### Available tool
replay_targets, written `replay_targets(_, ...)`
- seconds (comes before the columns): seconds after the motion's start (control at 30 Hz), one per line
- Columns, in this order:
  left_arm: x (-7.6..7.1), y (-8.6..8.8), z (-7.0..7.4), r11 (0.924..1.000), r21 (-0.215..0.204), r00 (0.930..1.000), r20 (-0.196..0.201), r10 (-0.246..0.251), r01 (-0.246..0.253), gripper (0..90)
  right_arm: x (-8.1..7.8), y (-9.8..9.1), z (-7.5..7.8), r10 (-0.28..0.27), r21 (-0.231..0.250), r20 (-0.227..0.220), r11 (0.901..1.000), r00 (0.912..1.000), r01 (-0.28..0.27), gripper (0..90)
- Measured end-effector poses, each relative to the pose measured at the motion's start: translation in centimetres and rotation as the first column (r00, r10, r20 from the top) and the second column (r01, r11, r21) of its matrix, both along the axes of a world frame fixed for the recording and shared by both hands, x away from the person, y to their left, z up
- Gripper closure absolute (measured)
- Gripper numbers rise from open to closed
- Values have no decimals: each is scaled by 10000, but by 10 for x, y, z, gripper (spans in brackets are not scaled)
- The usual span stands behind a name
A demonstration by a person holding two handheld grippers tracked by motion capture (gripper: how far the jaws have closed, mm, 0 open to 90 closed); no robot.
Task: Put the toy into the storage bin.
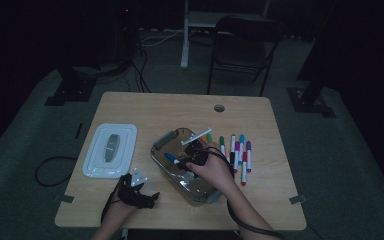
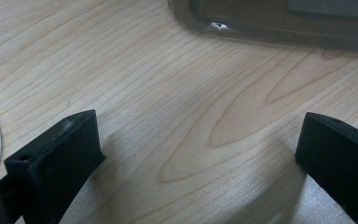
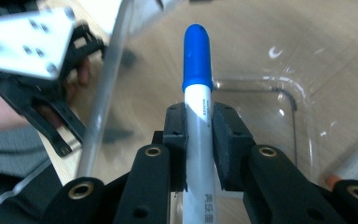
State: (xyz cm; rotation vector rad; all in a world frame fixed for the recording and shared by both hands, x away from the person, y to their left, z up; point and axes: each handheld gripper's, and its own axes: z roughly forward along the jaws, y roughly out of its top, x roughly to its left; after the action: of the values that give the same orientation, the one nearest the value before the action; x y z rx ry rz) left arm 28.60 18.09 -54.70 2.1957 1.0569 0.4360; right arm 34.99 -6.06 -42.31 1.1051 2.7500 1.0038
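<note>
My right gripper [image 3: 198,140] has its two black jaws clamped on the white barrel of a blue-capped marker pen [image 3: 197,93], the cap sticking out beyond the pads and pointing away from me. In the high view that right gripper [image 1: 192,159] hangs inside the clear rectangular plastic box [image 1: 167,170] at the middle of the pale wooden table [image 1: 155,107], with the blue cap aimed toward the box's left wall. One more white marker with an orange cap leans across the box's far rim [image 1: 196,136], and I think another orange-tipped pen lies at the box's bottom edge in the right gripper view, though it is too blurred to be sure. Just right of the box, a row of capped markers [image 1: 237,150] in green, red, blue and purple lies flat on the table. My left gripper [image 2: 196,154] rests low over bare wood near the front left corner, jaws spread wide apart with nothing between them; in the high view the left gripper [image 1: 147,197] sits just beside the box's near left corner. Farther left lies the white rectangular lid [image 1: 111,150] with its grey centre handle, flat and apart from the box.
</note>
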Motion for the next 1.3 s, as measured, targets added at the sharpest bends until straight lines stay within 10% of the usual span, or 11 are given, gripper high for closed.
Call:
replay_targets(0.7, 0, 0, 0, 10000, -26, 10000, 15, 17, -17, 7, 21, 39, -44, 582, -1587, -1885, 9833, 9803, -889, 757)
replay_targets(1.17, 0, 0, 0, 10000, -17, 10000, 18, 13, -13, 7, 23, 42, -60, 758, -1870, -3048, 9727, 9494, -1377, 739)
replay_targets(1.3, 0, 0, 0, 10000, -20, 10000, 20, 15, -15, 7, 24, 42, -60, 755, -1913, -2934, 9721, 9530, -1359, 692)
